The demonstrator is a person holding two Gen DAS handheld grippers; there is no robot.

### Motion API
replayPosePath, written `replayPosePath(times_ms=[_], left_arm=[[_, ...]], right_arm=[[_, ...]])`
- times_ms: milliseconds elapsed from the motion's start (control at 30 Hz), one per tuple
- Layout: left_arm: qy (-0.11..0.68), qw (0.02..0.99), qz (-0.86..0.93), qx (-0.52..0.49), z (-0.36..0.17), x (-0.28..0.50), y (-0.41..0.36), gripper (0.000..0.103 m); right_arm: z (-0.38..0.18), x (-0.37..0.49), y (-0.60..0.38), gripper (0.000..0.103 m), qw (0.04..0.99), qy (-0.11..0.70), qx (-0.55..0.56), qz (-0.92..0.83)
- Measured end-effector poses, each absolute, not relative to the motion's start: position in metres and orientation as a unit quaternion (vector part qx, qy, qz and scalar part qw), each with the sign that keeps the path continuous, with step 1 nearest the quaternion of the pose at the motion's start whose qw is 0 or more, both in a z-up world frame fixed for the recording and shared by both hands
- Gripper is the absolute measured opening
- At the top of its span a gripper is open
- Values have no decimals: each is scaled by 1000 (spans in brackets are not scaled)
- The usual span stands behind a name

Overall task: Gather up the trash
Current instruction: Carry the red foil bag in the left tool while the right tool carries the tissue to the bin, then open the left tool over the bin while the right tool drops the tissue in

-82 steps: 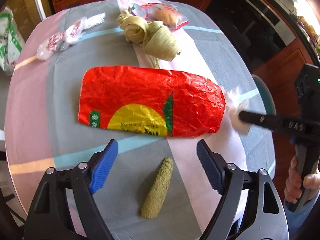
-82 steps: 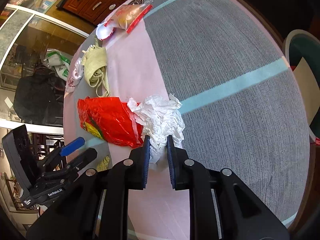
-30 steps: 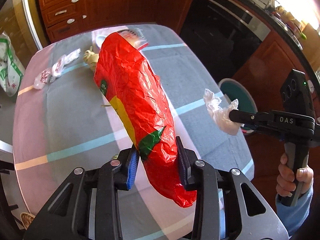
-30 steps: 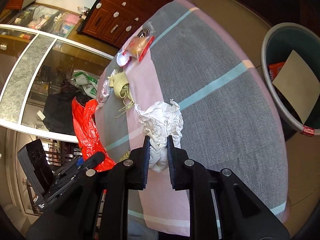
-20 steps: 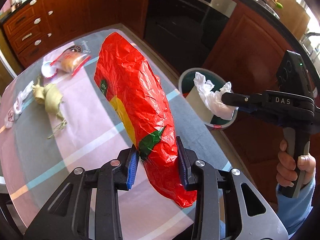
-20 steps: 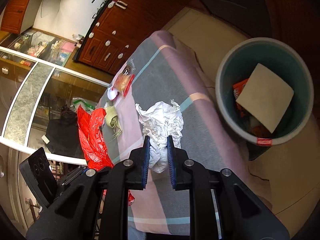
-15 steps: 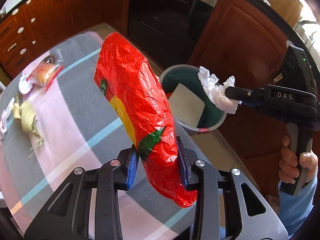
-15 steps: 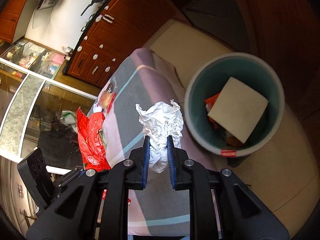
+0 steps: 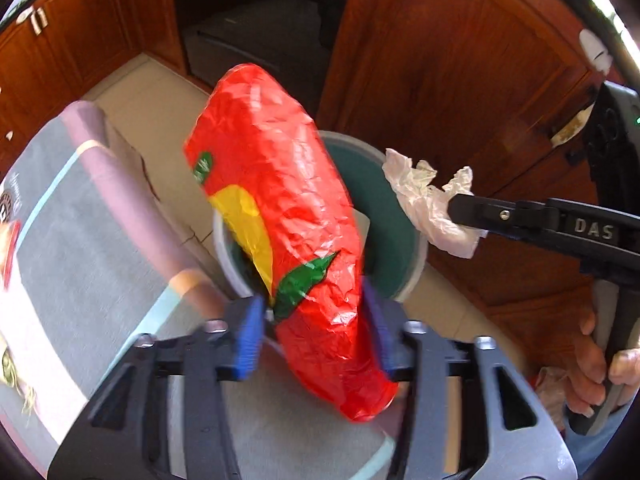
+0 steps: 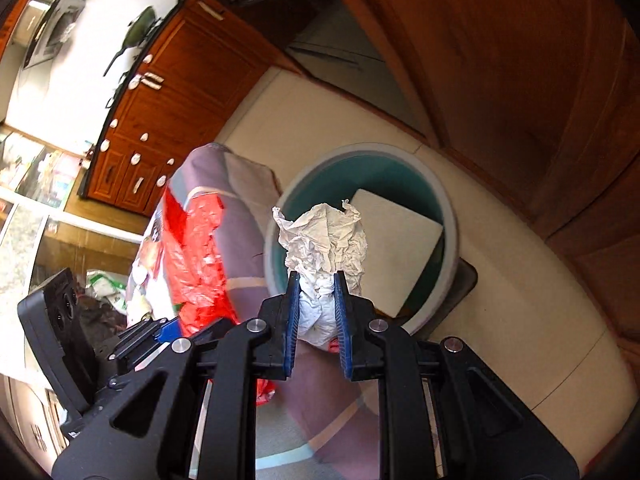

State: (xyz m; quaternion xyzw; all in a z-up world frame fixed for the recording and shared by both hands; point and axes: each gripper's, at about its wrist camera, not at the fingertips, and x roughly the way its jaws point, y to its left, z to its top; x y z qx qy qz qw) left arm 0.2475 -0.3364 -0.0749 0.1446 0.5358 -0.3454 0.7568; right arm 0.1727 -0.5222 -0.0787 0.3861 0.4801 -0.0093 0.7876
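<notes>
My left gripper [image 9: 314, 332] is shut on a crumpled red snack bag [image 9: 288, 216] with a yellow and green print, held upright over the teal trash bin [image 9: 400, 216]. My right gripper [image 10: 317, 320] is shut on a crumpled white tissue [image 10: 324, 240], held in the air above the near rim of the same bin [image 10: 450, 236]. The bin holds a pale flat card [image 10: 396, 248]. In the left wrist view the right gripper [image 9: 460, 208] holds the tissue [image 9: 428, 200] just right of the bin. The red bag [image 10: 196, 256] shows at left in the right wrist view.
The table with its grey, pink and blue striped cloth [image 9: 80, 248] lies left of the bin, its edge close to the rim. Wooden cabinets [image 9: 460, 80] stand behind and right of the bin. Pale floor [image 10: 520, 304] surrounds it.
Both grippers have swung away from the table toward the bin, carrying the red bag and the tissue. The bin is now nearer and right under both.
</notes>
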Motion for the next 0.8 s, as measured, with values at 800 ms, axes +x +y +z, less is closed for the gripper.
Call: replayPosePath(times_ms=[800], left_arm=[[567, 761, -297, 105, -97, 272, -321, 94]], right_arm=[[-115, 205, -521, 48, 765, 515, 387, -27]])
